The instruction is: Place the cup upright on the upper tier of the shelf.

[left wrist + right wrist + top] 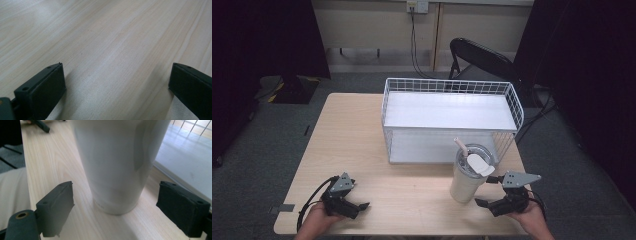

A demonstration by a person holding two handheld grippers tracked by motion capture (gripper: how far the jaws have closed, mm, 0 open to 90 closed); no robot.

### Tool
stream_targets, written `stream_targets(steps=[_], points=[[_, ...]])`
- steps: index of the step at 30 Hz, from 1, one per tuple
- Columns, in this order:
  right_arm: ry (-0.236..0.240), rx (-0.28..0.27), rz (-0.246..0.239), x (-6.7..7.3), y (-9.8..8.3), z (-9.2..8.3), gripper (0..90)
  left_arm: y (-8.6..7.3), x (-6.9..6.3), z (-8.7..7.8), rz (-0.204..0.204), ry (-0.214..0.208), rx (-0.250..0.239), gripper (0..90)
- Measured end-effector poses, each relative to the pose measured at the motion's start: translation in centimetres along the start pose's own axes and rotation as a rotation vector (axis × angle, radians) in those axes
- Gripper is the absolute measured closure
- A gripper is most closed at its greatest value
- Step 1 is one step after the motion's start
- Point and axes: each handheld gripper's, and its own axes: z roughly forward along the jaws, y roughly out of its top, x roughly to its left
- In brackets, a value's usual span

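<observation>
While standing upright on table (362, 150) just before wire rack (452, 120), cup (468, 180) not yet gripped. Right claw (486, 191) spread wide, empty, flanking cup base without contact. Left claw (357, 200) wide open, empty, well apart. Grasp and move outstanding. No legible markings found.

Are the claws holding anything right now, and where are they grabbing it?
Nothing is held. The right claw is open, its jaws on either side of the white cup near its base, not touching. The left claw is open over the bare table.
</observation>
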Motion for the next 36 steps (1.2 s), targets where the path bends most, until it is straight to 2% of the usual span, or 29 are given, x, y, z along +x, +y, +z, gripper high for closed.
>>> stream_targets(steps=[3, 9, 14, 20, 24, 29, 32, 36], points=[[0.004, -0.035, 0.020, -0.2, 0.4, -0.2, 13.2, 0.0, 0.0, 0.0, 0.000, 0.000, 0.000, 0.1], [0.001, -0.075, 0.015, -0.2, 1.1, -0.3, 13.2, 0.0, 0.0, 0.0, 0.000, 0.000, 0.000, 0.1], [0.010, -0.091, 0.002, -0.2, 1.7, 0.0, 13.3, 0.0, 0.0, 0.0, 0.000, 0.000, 0.000, 0.1], [0.018, -0.157, 0.018, -0.3, 2.0, 0.4, 13.2, 0.0, 0.0, 0.0, 0.000, 0.000, 0.000, 0.1], [0.035, -0.180, 0.028, -0.4, 2.2, 0.9, 12.4, 0.0, 0.0, 0.0, 0.000, 0.000, 0.000, 0.1], [0.019, -0.219, 0.002, -0.2, 2.1, 1.8, 9.4, 0.0, 0.0, 0.0, 0.000, 0.000, 0.000, 0.1], [0.029, -0.250, 0.011, -0.4, 1.8, 2.4, 8.6, 0.0, 0.0, 0.0, 0.000, 0.000, 0.000, 0.1], [0.024, -0.274, -0.011, -0.4, 1.6, 2.9, 7.9, 0.0, 0.0, 0.0, 0.000, 0.000, 0.000, 0.1]])
